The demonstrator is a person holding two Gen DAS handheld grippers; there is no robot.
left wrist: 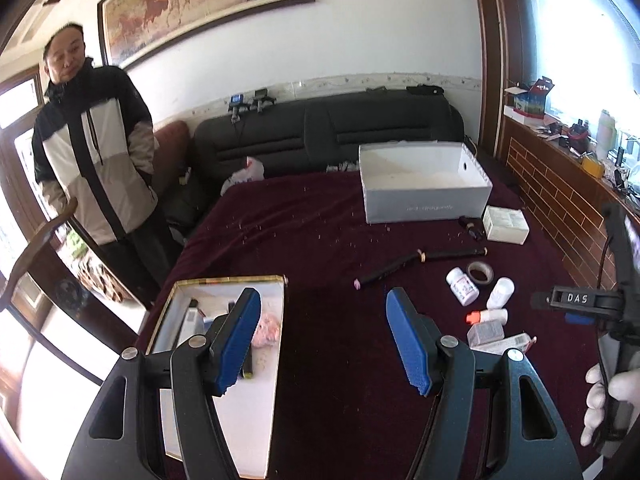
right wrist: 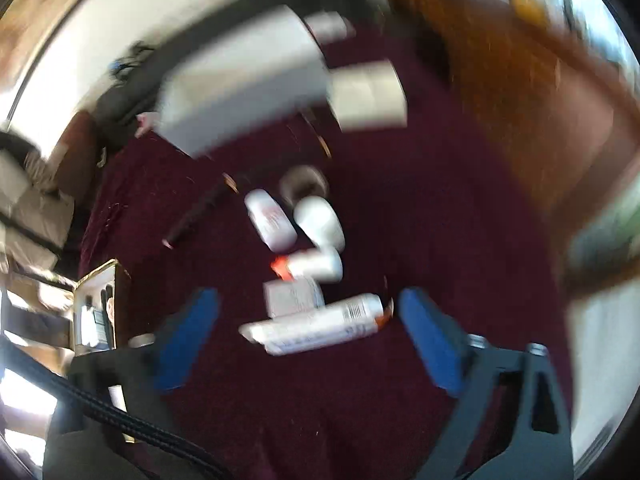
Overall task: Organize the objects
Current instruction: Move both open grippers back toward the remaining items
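Your left gripper (left wrist: 326, 338) hangs over the maroon cloth (left wrist: 312, 240) with its blue pads apart at a middling width and nothing between them. Under its left finger sits the gold-rimmed box (left wrist: 224, 282), open, holding a pink crumpled item (left wrist: 267, 330), a dark slim object and some small packets that cannot be told apart. At the far end stands the large white box (left wrist: 424, 196), open; its interior looks bare, and the faint grey lettering on its front is too small to read. Just beside it lies a small white carton (left wrist: 505, 225), label unreadable. The loose items lie to your right: two white bottles (left wrist: 462, 286), a tape roll (left wrist: 480, 273), an orange-capped tube (left wrist: 486, 316) and a dark rod (left wrist: 420, 262). Your right gripper (right wrist: 310, 334) shows wide-spread pads over a white printed tube (right wrist: 316, 326), not pressing it; that view is blurred. Its body reads "DAS". A person (left wrist: 92, 152) stands beside the bed.
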